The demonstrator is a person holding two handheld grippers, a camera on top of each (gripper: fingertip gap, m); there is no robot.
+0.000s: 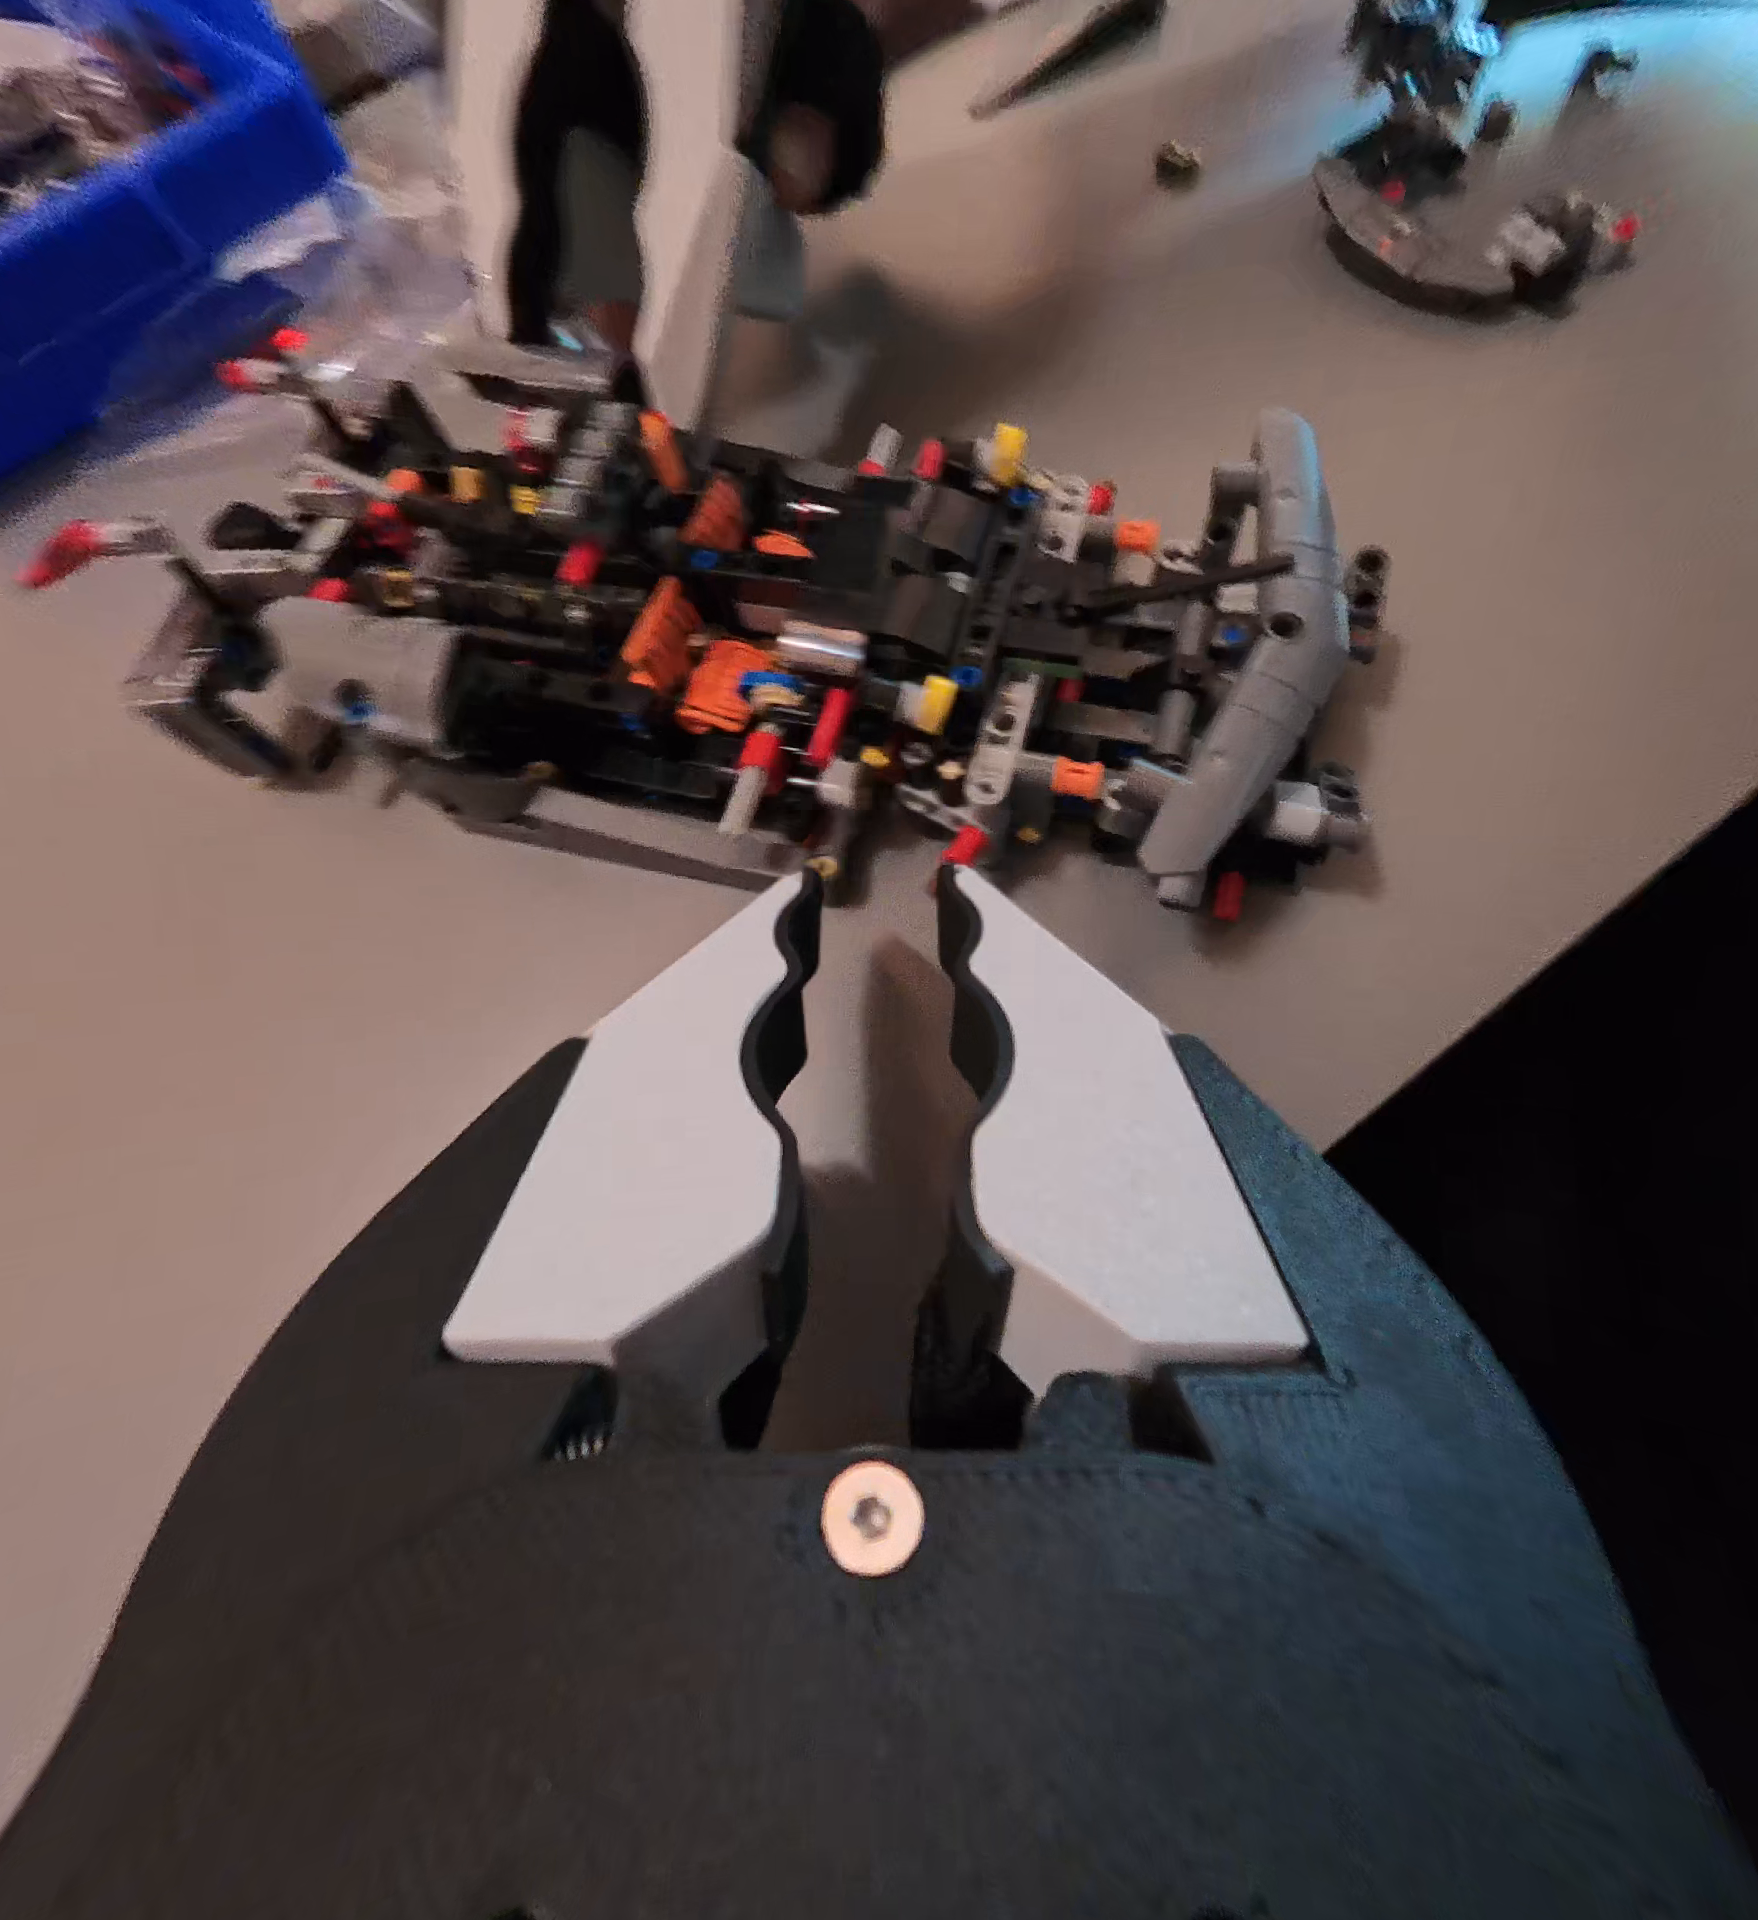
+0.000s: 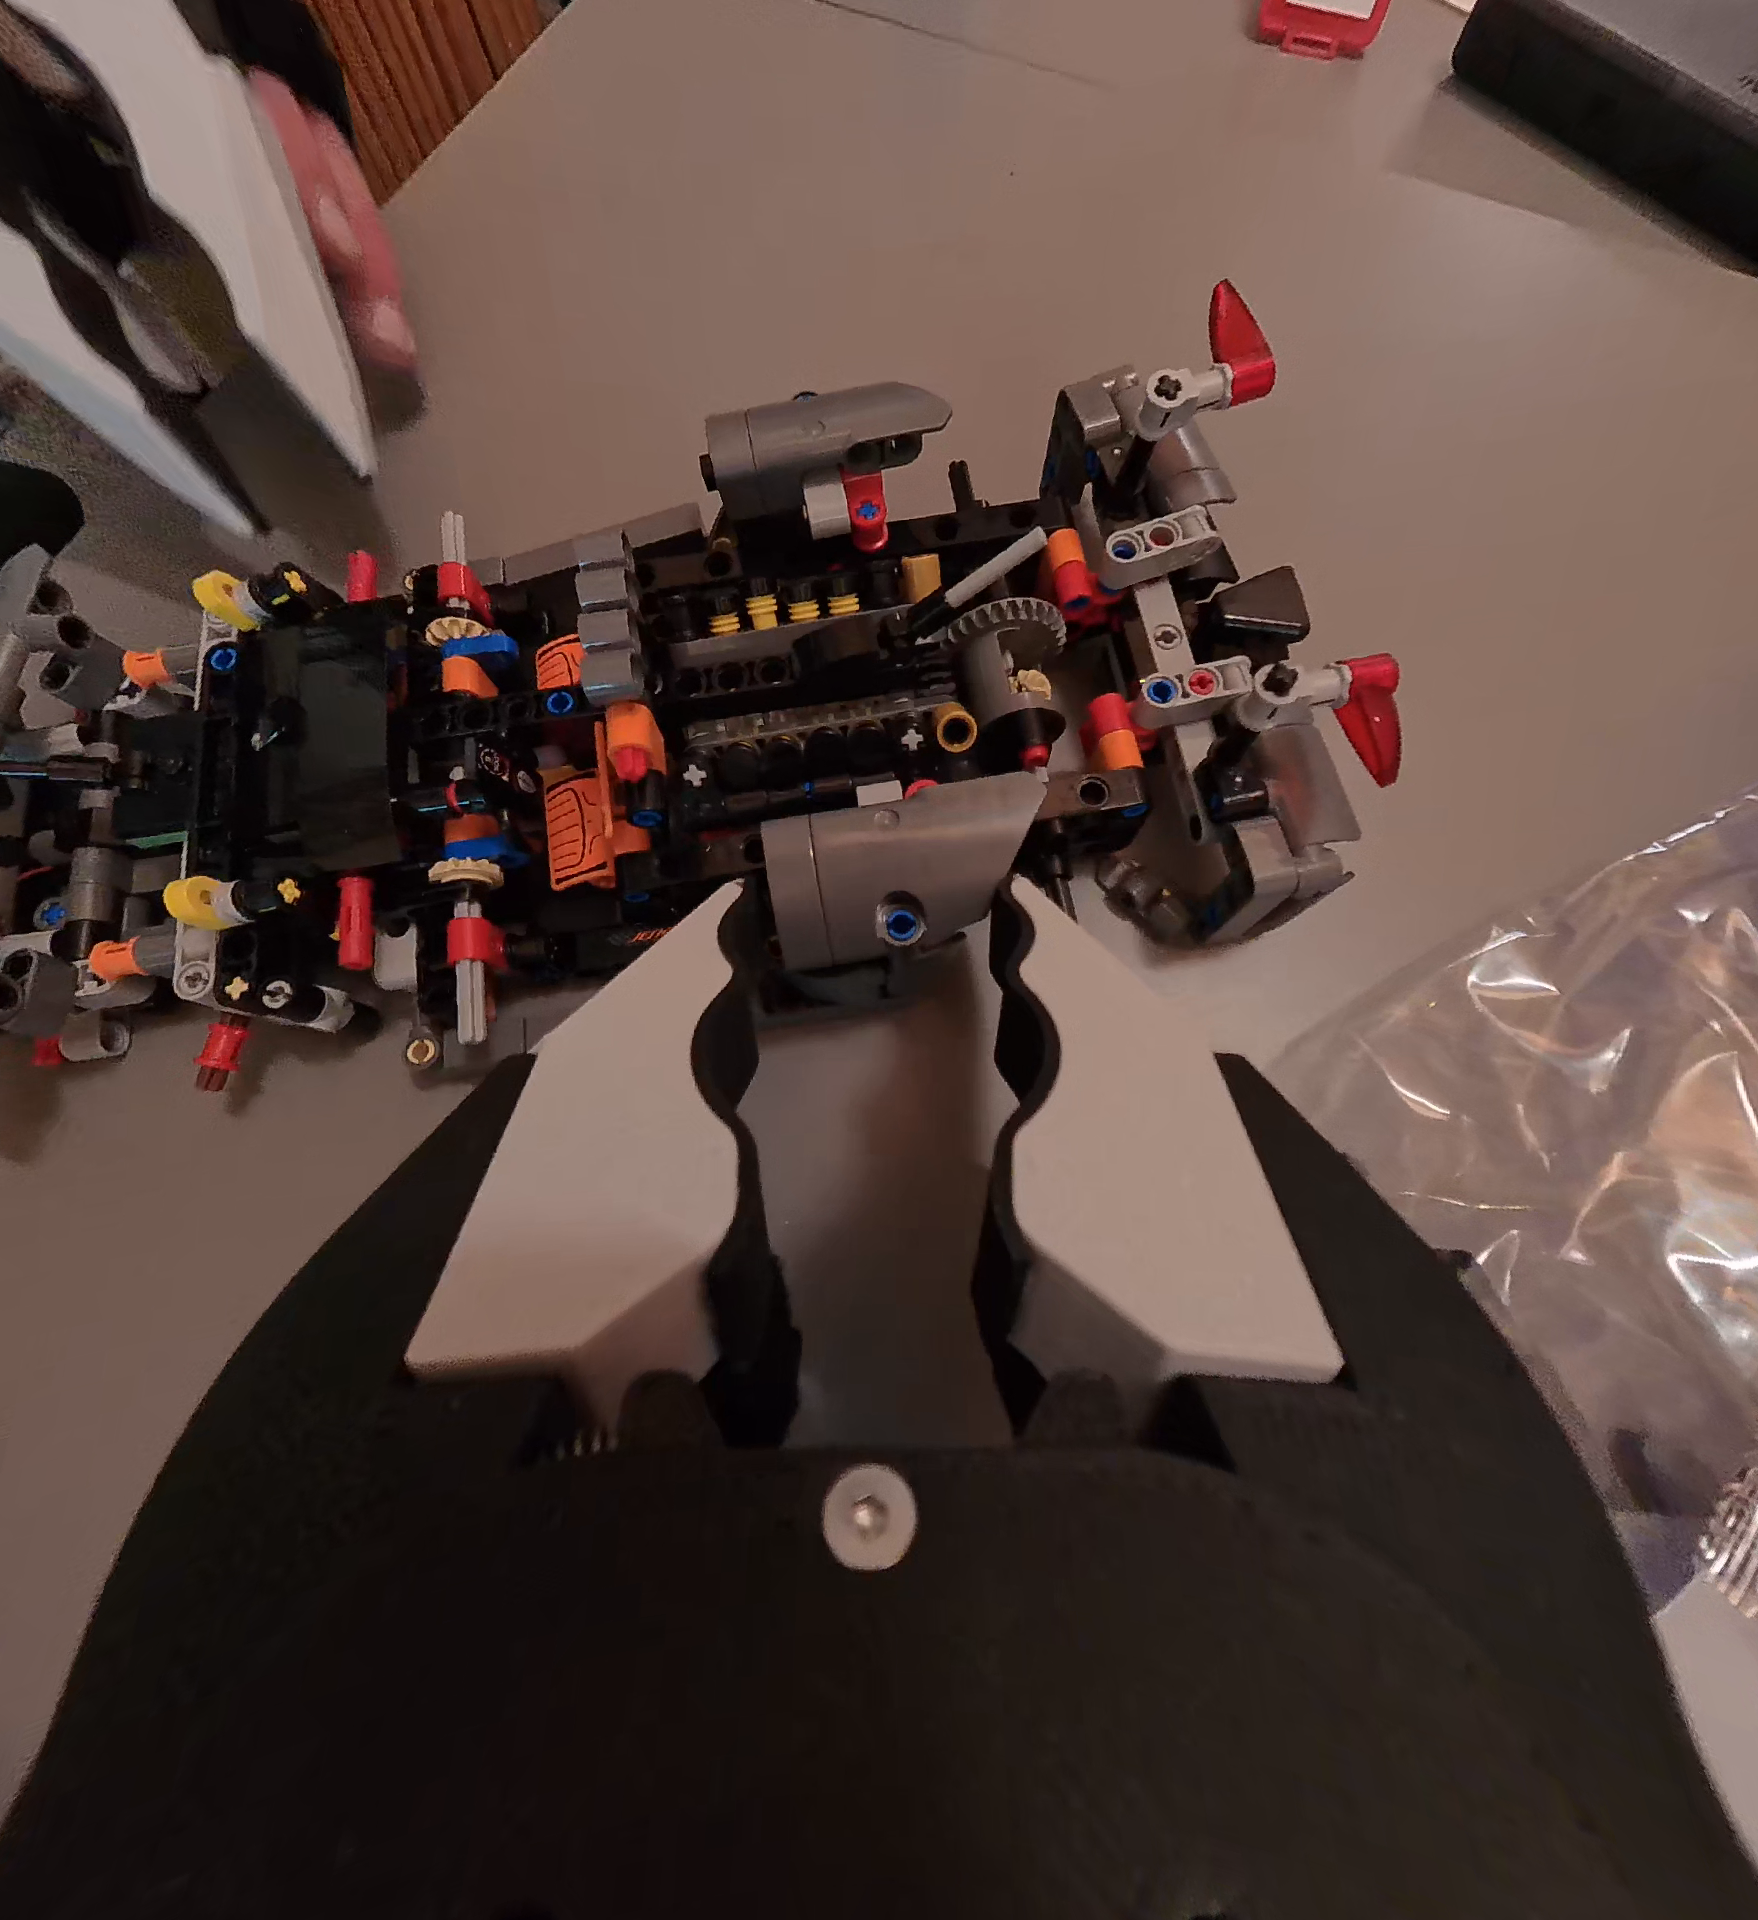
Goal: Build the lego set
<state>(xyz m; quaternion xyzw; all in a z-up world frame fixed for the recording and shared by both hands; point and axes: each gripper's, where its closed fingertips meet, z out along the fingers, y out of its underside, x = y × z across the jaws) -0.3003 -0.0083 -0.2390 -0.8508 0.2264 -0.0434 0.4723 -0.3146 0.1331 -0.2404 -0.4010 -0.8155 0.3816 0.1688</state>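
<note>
a: what does only the left wrist view show?
b: a blue bin [image 1: 116,239] upper left; the left gripper [image 1: 877,883] narrowly parted, bare.
a: right wrist view?
b: the brick-built chassis [image 2: 646,717] mid-frame, long axis left-right, red fins [image 2: 1368,717] rightward; the right gripper [image 2: 870,914] straddles its grey side panel [image 2: 885,862], contact unclear.

The left gripper [image 1: 877,883], jaws apart and bare, hovers just beside the brick-built chassis [image 1: 750,623].

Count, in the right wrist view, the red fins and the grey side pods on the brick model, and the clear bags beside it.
red fins: 2
grey side pods: 2
clear bag: 1
Total: 5
</note>
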